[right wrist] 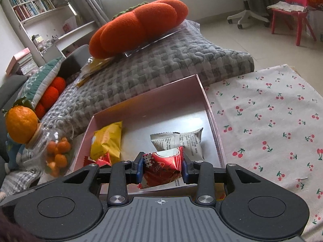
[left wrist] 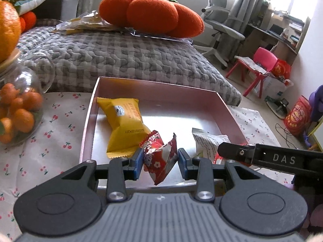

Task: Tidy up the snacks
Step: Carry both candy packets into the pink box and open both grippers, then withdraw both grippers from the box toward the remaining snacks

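Observation:
A pink open box (left wrist: 157,84) stands on a cherry-print cloth. A yellow snack packet (left wrist: 123,125) and a white one (left wrist: 206,143) lie inside it. My left gripper (left wrist: 160,158) is shut on a red snack packet (left wrist: 159,159), held over the box's near edge. To its right, my right gripper's black finger (left wrist: 232,151) reaches in. In the right wrist view, my right gripper (right wrist: 162,168) is shut on a second red packet (right wrist: 161,169) above the near end of the box (right wrist: 145,98). The yellow packet (right wrist: 107,141) and white packet (right wrist: 181,141) lie beyond it.
A glass jar of small oranges (left wrist: 18,117) stands left of the box, also visible as the jar (right wrist: 54,153). The cloth (right wrist: 272,121) spreads to the right. Behind the box lies a grey quilted cover (left wrist: 121,56) with an orange cushion (left wrist: 151,14).

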`<state>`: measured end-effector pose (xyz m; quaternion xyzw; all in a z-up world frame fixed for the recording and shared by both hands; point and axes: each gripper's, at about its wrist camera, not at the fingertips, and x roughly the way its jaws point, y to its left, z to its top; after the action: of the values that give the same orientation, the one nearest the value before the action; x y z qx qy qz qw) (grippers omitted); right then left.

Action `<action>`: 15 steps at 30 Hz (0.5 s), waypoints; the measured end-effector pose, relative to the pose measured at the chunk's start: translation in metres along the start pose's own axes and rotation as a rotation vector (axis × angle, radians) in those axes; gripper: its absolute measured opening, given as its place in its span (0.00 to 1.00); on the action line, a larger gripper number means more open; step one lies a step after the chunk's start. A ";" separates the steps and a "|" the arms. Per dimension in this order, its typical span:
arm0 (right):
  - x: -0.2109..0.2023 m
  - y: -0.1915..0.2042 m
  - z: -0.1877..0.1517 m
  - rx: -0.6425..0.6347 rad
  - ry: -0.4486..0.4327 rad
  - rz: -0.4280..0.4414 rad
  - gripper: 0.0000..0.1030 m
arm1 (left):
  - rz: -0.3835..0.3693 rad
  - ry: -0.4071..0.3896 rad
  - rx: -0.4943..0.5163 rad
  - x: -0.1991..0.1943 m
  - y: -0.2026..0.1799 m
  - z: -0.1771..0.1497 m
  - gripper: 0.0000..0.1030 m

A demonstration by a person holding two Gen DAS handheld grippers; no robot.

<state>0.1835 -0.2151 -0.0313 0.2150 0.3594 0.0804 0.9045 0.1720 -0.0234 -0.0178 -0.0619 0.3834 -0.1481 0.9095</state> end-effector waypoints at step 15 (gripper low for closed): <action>-0.008 0.001 0.004 -0.006 -0.044 0.010 0.72 | 0.033 -0.014 0.019 0.005 0.001 0.004 0.57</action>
<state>0.1800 -0.2177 -0.0233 0.2159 0.3383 0.0811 0.9123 0.1780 -0.0240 -0.0184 -0.0481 0.3764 -0.1362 0.9151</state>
